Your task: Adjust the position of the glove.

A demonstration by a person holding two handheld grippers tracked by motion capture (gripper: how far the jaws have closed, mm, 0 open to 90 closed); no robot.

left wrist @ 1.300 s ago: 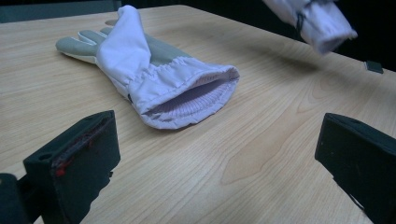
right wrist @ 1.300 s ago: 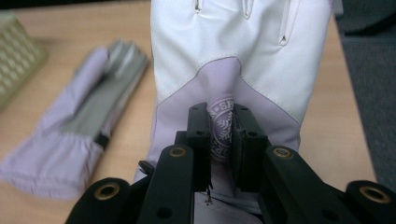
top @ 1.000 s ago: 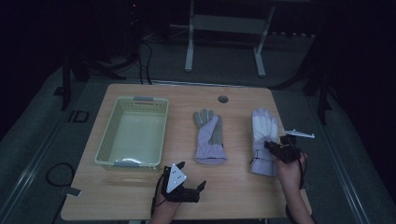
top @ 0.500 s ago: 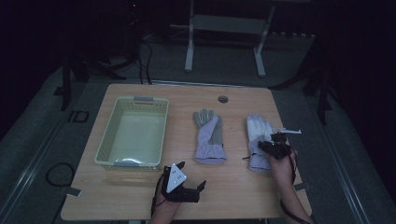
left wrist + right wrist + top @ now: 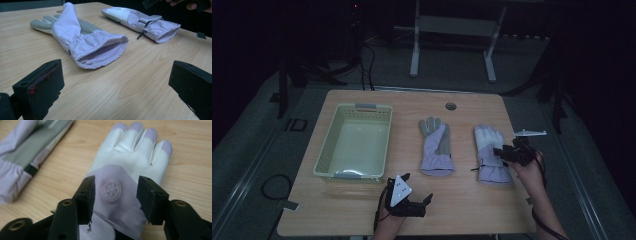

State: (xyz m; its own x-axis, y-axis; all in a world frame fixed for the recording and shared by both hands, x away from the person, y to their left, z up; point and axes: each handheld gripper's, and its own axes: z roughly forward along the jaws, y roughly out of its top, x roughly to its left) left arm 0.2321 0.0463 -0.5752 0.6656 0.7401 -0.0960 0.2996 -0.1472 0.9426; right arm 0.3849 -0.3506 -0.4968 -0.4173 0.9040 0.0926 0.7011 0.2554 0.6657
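Note:
Two lilac winter gloves lie on the wooden table (image 5: 362,210). The left glove (image 5: 435,147) is palm up, and its open cuff (image 5: 100,51) faces my left gripper (image 5: 417,186), which rests open near the front edge, a short way from it (image 5: 117,80). The right glove (image 5: 490,150) lies back up, showing a round emblem (image 5: 110,190). My right gripper (image 5: 501,153) is low over this glove, open, with one jaw on each side of the emblem (image 5: 115,192). I cannot tell whether the jaws touch the fabric.
A pale green plastic basket (image 5: 324,157) stands empty at the left of the table. A round cable hole (image 5: 451,106) sits near the far edge. A person's hand (image 5: 527,172) holds the right gripper near the table's right edge.
My right gripper has moved left and down from the table's right edge onto the right glove. The left gripper has stayed still.

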